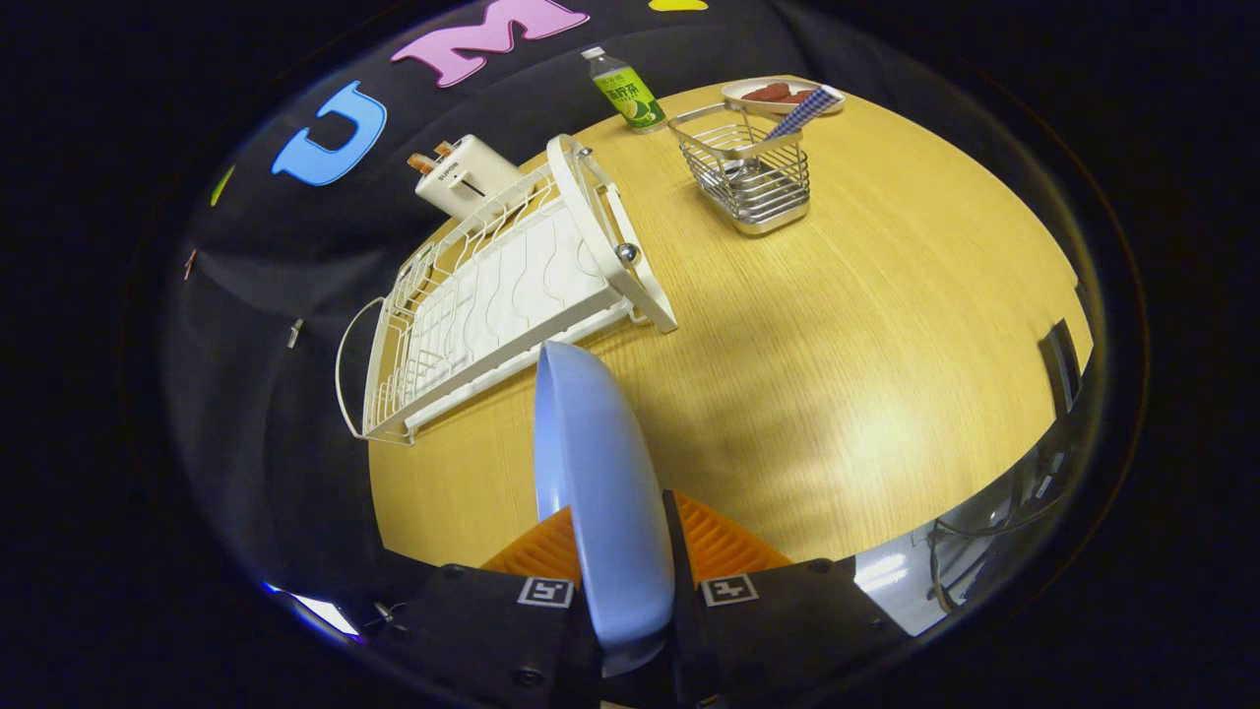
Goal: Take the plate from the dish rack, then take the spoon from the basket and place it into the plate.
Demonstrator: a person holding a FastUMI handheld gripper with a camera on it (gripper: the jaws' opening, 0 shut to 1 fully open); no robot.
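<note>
A pale blue plate (596, 473) stands on edge between my fingers, and my gripper (622, 537) is shut on it, holding it above the round wooden table (886, 325). Beyond the plate lies the white wire dish rack (492, 286), with nothing in its slots. Farther off, past the rack, a metal wire basket (753, 177) stands on the table. A spoon with a blue checked handle (802, 113) leans out of the basket.
A white toaster (468, 177) with bread in it sits behind the rack. A green-labelled bottle (625, 91) and a small dish of red food (778, 95) stand at the table's far edge near the basket.
</note>
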